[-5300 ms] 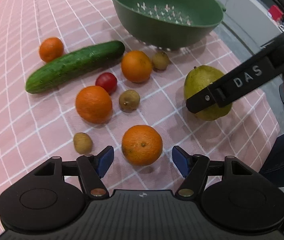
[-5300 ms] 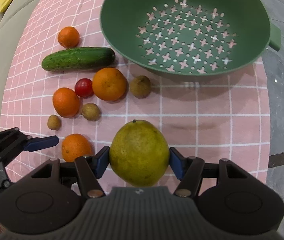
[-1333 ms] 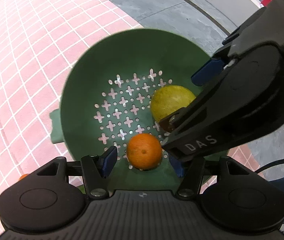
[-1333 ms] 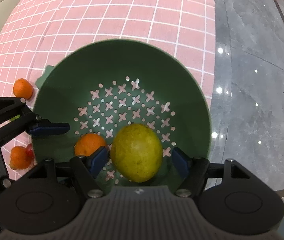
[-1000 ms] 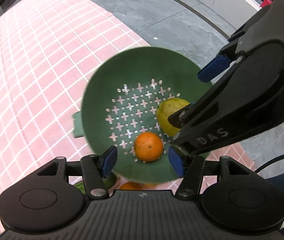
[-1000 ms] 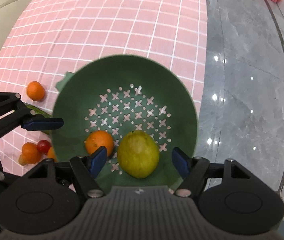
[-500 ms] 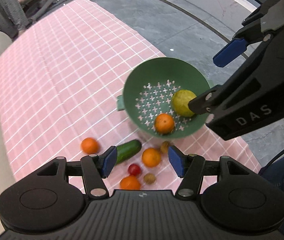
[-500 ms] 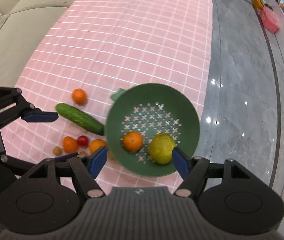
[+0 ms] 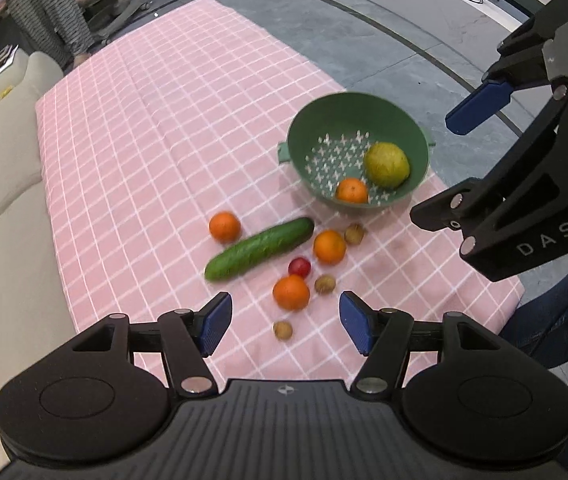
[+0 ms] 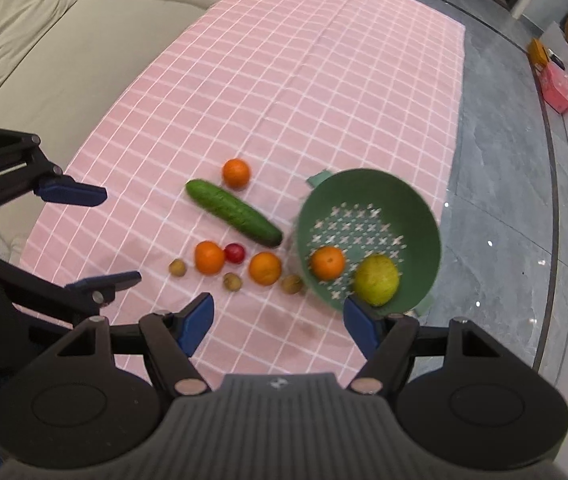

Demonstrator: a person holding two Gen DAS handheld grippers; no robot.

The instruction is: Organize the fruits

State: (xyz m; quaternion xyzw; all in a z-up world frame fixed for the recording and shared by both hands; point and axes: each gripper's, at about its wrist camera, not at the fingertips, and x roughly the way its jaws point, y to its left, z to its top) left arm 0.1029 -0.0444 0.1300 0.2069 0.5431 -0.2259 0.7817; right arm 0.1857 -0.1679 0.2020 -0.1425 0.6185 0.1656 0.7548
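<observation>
- A beige sofa (image 10: 64, 40) runs along the left edge of the pink checked cloth (image 10: 303, 80)
- The left gripper (image 9: 284, 320) hangs high over the cloth, its jaws opening with nothing between the blue pads
- A small orange (image 9: 224, 227) sits alone just beyond the far end of the cucumber (image 9: 259, 249), which lies at a slant
- Nearer the camera are a second orange (image 9: 291, 292), a red tomato (image 9: 299, 267) just beside it, and a third orange (image 9: 329, 247)
- Three small brown fruits lie scattered: one nearest the gripper (image 9: 283, 330), one beside the tomato (image 9: 325, 283), one near the colander's base (image 9: 354, 234)
- The green colander (image 9: 315, 128) stands near the right edge of the cloth, holding a fourth orange (image 9: 351, 191) and a yellow-green pear (image 9: 386, 165) side by side
- The right gripper (image 10: 278, 320) is released too, pads spread wide and empty, above the colander's near rim
- Grey stone floor (image 10: 503, 200) lies to the right
</observation>
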